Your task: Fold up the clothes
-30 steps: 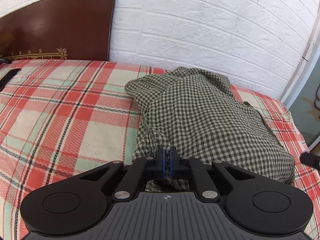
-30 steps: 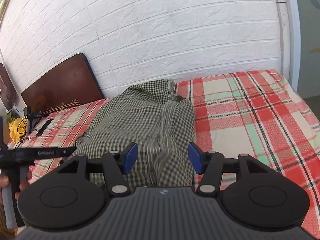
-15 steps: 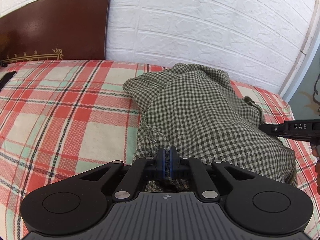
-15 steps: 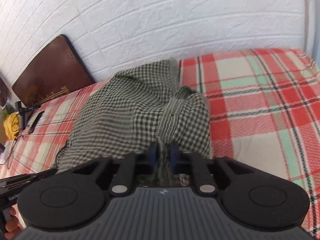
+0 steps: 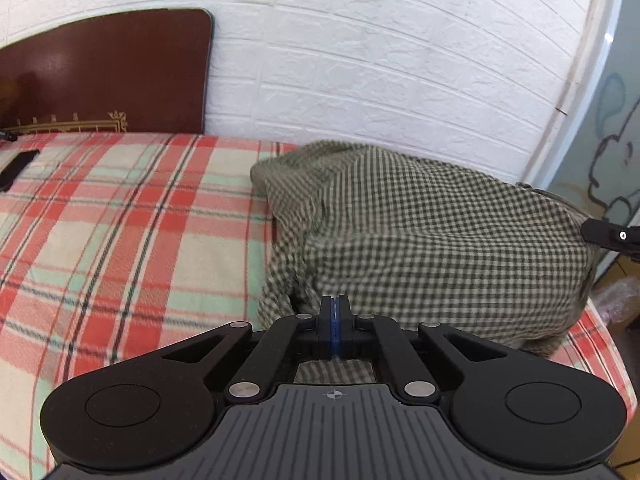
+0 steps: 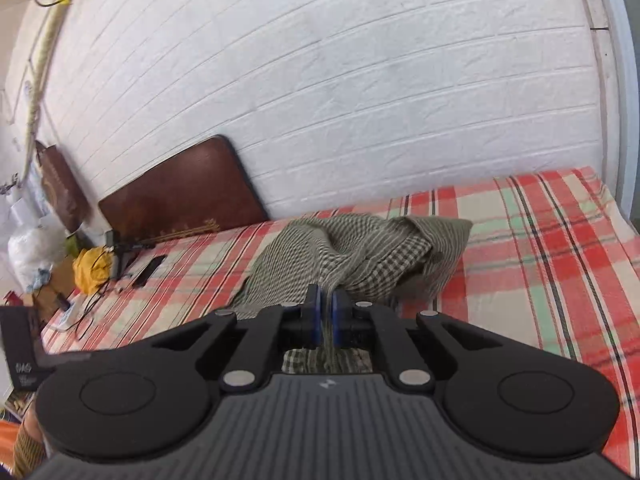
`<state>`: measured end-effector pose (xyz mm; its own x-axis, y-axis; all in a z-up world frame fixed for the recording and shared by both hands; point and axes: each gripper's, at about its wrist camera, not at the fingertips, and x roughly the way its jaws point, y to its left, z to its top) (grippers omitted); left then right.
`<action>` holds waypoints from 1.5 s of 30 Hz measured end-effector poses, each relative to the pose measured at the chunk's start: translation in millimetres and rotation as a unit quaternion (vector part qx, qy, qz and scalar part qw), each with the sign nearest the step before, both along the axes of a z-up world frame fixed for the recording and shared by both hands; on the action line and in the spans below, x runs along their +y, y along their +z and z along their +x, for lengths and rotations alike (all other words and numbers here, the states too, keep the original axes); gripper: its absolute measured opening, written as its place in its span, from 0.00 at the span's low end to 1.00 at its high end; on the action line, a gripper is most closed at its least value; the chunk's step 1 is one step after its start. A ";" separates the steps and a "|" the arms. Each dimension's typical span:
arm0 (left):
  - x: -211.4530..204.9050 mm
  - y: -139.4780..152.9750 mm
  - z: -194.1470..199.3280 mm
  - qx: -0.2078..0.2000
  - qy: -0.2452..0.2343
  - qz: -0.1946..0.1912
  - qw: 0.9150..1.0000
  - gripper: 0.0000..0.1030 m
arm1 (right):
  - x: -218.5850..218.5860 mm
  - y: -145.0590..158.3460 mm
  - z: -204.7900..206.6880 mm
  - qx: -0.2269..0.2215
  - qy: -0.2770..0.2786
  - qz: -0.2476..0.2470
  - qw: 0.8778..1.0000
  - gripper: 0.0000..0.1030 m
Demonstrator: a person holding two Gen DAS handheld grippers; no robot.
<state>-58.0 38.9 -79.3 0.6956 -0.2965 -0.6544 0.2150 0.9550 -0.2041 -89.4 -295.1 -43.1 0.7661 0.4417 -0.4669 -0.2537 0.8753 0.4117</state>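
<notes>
The left claw (image 5: 334,312) is closed tight on the near edge of the shirt (image 5: 420,240). The blue pads (image 5: 331,330) press together, and a bit of checked cloth shows just behind them.

The right claw (image 6: 324,312) is closed on the shirt (image 6: 360,256) too. A thin fold of the cloth sits squeezed between its blue pads (image 6: 316,320), and more cloth hangs behind them.

The shirt has small dark green and cream checks. It is on the bed (image 5: 120,232), on the side away from the headboard. In the left view the cloth is pulled up like a little tent between the two claws, and the tip of the right claw (image 5: 608,234) shows at the far right edge of the shirt. In the right view the far part of the shirt lies bunched and wrinkled on the bed (image 6: 540,260).

The bed has a red, cream and mint plaid cover. A brown headboard (image 5: 108,76) leans on a white brick wall (image 5: 380,60). A flat black thing (image 5: 16,168) lies on the bed near the headboard. In the right view a yellow cloth (image 6: 92,270) and a white bag (image 6: 32,252) sit past the end of the bed.
</notes>
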 end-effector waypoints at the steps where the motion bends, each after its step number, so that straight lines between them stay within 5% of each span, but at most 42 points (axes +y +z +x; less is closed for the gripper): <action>1: 0.0 -3.4 -6.4 0.006 -0.004 0.002 1.000 0.00 | -2.0 -2.2 -10.3 0.004 0.001 0.005 1.000 0.00; 8: -0.7 -14.6 -23.4 0.027 -0.017 0.016 0.999 0.02 | -8.5 -38.7 -47.3 0.066 -0.009 -0.011 0.998 0.00; 11: -2.0 1.4 -12.9 0.008 -0.006 0.005 1.000 0.28 | -12.4 -41.7 -45.9 0.063 -0.025 -0.002 0.998 0.06; 12: -3.6 7.6 -8.2 -0.003 0.001 0.004 1.000 0.33 | -12.6 -40.3 -44.7 0.057 -0.030 -0.001 0.998 0.13; 14: -8.1 18.7 5.7 -0.029 0.016 0.010 0.999 0.61 | -11.5 -36.1 -41.3 0.041 -0.035 -0.002 0.999 0.31; 15: -11.1 23.6 13.6 -0.043 0.022 0.010 0.999 0.65 | -10.2 -34.6 -39.5 0.034 -0.038 -0.005 0.999 0.45; 17: -17.1 30.3 32.7 -0.065 0.025 0.015 0.997 0.71 | -7.4 -33.0 -36.2 0.023 -0.043 -0.012 0.999 0.50; 20: -30.4 33.2 69.3 -0.083 0.025 0.033 0.996 0.78 | -7.8 -35.5 -31.8 0.025 -0.039 -0.003 0.999 0.50; 31: -80.0 -4.5 162.6 -0.037 -0.003 0.103 0.994 0.83 | -17.0 -51.8 -16.1 0.059 -0.056 0.007 0.997 0.50; 33: -84.1 -9.9 168.1 -0.025 -0.017 0.112 0.993 0.81 | -17.6 -53.9 -12.7 0.063 -0.058 0.009 0.996 0.50; 34: -85.2 -12.3 169.2 -0.018 -0.027 0.116 0.993 0.57 | -17.5 -54.6 -11.0 0.065 -0.058 0.009 0.996 0.50; 35: -85.7 -14.9 170.1 -0.008 -0.038 0.118 0.992 0.04 | -16.8 -54.8 -9.2 0.066 -0.058 0.009 0.996 0.50; 37: -80.7 -17.5 169.9 0.019 -0.047 0.100 0.994 0.00 | -15.0 -54.9 -5.5 0.068 -0.055 0.009 0.996 0.51; 45: -48.2 4.9 129.4 -0.007 -0.038 0.054 0.998 0.00 | -5.0 -45.0 30.6 0.053 -0.046 0.000 0.998 0.62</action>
